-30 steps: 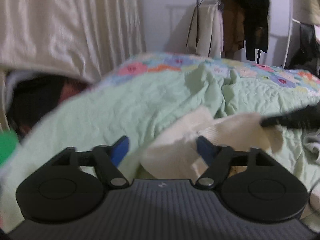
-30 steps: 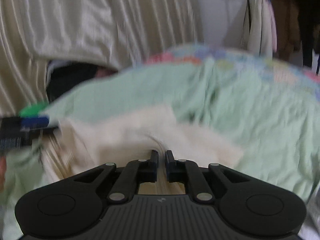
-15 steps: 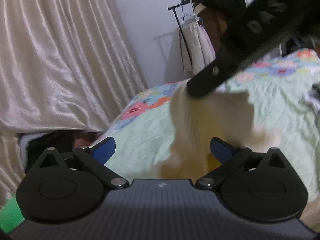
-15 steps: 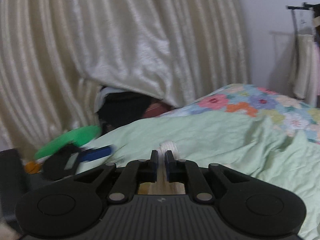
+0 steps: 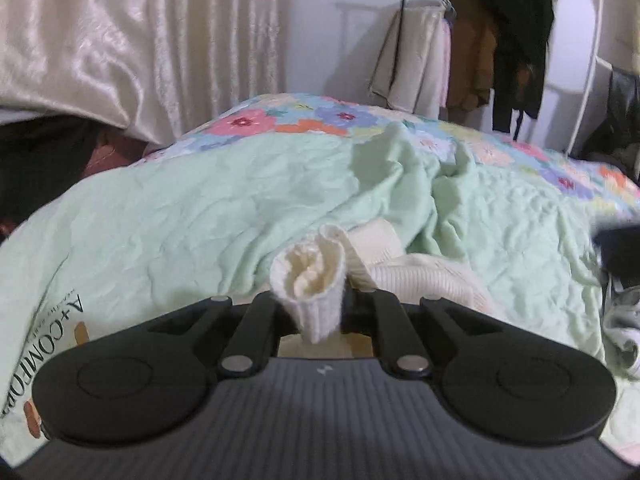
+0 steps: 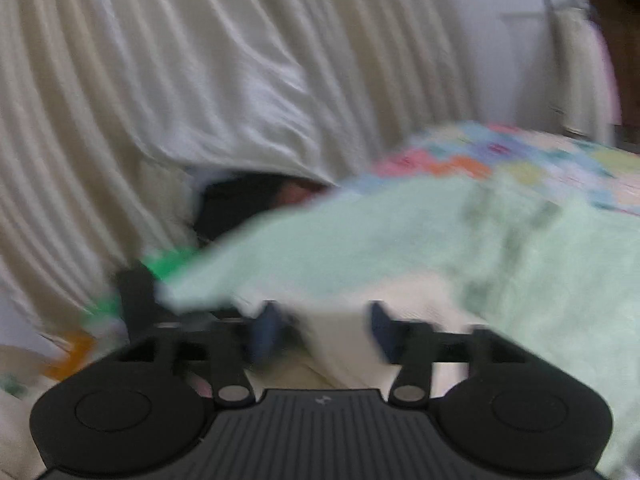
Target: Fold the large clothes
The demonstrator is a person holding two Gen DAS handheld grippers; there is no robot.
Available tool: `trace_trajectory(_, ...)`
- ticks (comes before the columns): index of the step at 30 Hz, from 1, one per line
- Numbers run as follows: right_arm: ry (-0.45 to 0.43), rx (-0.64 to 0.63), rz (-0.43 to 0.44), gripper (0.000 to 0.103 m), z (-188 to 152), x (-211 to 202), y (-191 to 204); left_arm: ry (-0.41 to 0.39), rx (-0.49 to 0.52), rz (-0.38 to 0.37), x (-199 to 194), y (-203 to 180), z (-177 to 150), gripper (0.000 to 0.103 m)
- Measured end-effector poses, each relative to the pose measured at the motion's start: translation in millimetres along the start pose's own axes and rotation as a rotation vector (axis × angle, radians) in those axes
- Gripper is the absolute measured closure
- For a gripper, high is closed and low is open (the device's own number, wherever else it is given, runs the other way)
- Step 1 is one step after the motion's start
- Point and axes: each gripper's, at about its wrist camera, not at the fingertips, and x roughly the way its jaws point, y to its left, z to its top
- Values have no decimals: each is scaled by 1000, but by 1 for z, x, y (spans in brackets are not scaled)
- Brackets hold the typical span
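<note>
A cream knit garment (image 5: 424, 276) lies bunched on the pale green quilt (image 5: 200, 216). My left gripper (image 5: 316, 312) is shut on a ribbed, rolled end of it, which stands up between the black fingers and hides the tips. The right wrist view is blurred. There my right gripper (image 6: 322, 332) has its jaws opening, with the blue pads (image 6: 264, 332) apart and cream fabric (image 6: 340, 344) loose between them. A dark blur at the right edge of the left wrist view is probably the right gripper (image 5: 616, 248).
A floral bedspread (image 5: 320, 116) covers the far side of the bed. Cream curtains (image 5: 120, 40) hang on the left over a dark pile (image 5: 40, 160). A clothes rack (image 5: 480, 48) stands behind. A grey cloth (image 5: 624, 328) lies at the right edge.
The left gripper's jaws went from wide apart to shut on the cream garment's end, and it dropped toward the bed. The right gripper's jaws, shut on cream cloth before, have parted.
</note>
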Motion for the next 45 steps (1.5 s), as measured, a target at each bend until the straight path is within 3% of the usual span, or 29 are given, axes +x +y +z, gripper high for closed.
trace_trajectory(3,86,214,-37,26,-17,27,-39,-14,-13,-12,-2,3,-3,95)
trace_trajectory(6,110,396,-2,26,-27,58,-76,-25,0,-8,-3,4,-9,95)
trace_trajectory(10,124,378,-50,27,-29,94,-92,-13,-19,-7,0,12,-10,95)
trace_trajectory(11,117,347,-48,43,-29,103,-91,-11,-23,-4,1,14,-10,95)
trace_trajectory(12,112,314,-44,69,-27,112,-89,-7,-28,5,3,16,-11,95)
trace_trajectory(13,115,306,-38,82,-27,115,-88,-8,-39,21,4,18,-11,95)
trace_trajectory(14,115,302,-19,86,-23,118,-87,-9,-50,39,6,21,-12,95)
trace_trajectory(18,79,229,16,87,1,118,-73,1,-60,156,13,27,-12,95)
trace_trajectory(21,66,168,76,87,38,116,-55,-58,-110,211,0,40,-4,95)
trace_trajectory(25,153,100,2,85,75,118,-30,-117,-175,228,-16,57,4,95)
trace_trajectory(29,231,134,-79,64,86,117,-30,-94,-182,225,-11,61,-1,95)
trace_trajectory(30,226,152,-88,48,84,117,-33,-93,-182,218,-10,61,-2,95)
trace_trajectory(32,227,185,-84,40,80,122,-38,-94,-183,208,-9,62,-3,95)
trace_trajectory(35,252,269,-30,41,68,139,-52,-84,-181,208,-6,63,-6,95)
trace_trajectory(36,236,290,10,47,62,144,-57,-83,-187,205,-6,65,-7,95)
trace_trajectory(37,228,294,29,57,58,147,-59,-82,-194,201,-6,66,-7,95)
trace_trajectory(38,222,283,31,80,56,151,-59,-82,-198,199,-6,67,-7,95)
trace_trajectory(45,85,-5,-8,82,76,150,-9,-210,-235,291,-35,76,7,95)
